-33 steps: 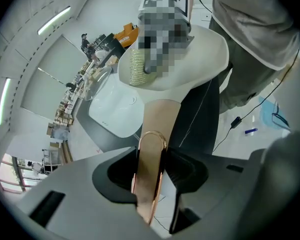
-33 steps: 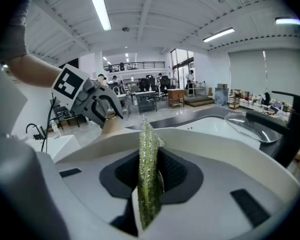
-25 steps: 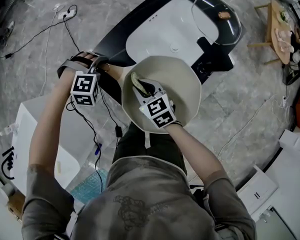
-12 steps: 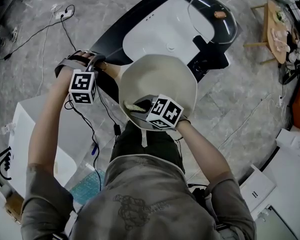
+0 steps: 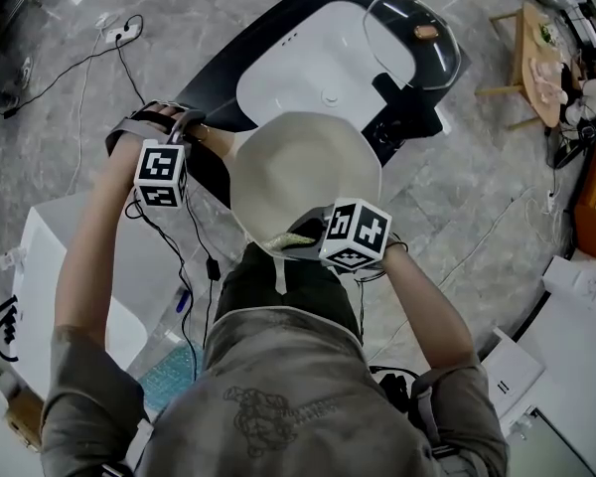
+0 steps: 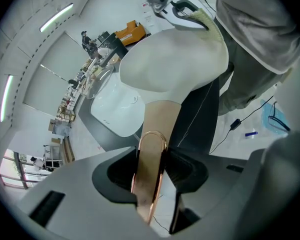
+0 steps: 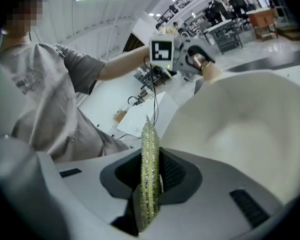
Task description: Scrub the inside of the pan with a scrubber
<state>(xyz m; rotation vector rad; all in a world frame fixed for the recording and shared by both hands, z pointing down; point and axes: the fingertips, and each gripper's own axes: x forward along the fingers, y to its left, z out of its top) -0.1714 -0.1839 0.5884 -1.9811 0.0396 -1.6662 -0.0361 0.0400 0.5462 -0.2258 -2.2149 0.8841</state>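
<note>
A cream pan point(image 5: 303, 172) is held tilted above the person's lap, hollow side facing up. My left gripper point(image 5: 191, 129) is shut on the pan's tan handle point(image 6: 157, 129), whose copper loop point(image 6: 151, 156) lies between the jaws. My right gripper point(image 5: 306, 238) is shut on a flat yellow-green scrubber point(image 5: 286, 238), which lies at the pan's near rim. In the right gripper view the scrubber point(image 7: 150, 166) stands on edge between the jaws, with the pan's inside point(image 7: 245, 129) just to its right and the left gripper point(image 7: 190, 54) beyond.
A white sink point(image 5: 318, 68) set in a black counter lies behind the pan. A glass-lidded pot point(image 5: 414, 40) stands at its right. A white box point(image 5: 40, 266) is at the left, cables point(image 5: 109, 38) run over the floor, and a wooden stool point(image 5: 536, 58) stands far right.
My right gripper has drawn the scrubber from the middle of the pan's inside back to its near rim. The left gripper has kept its hold on the handle.
</note>
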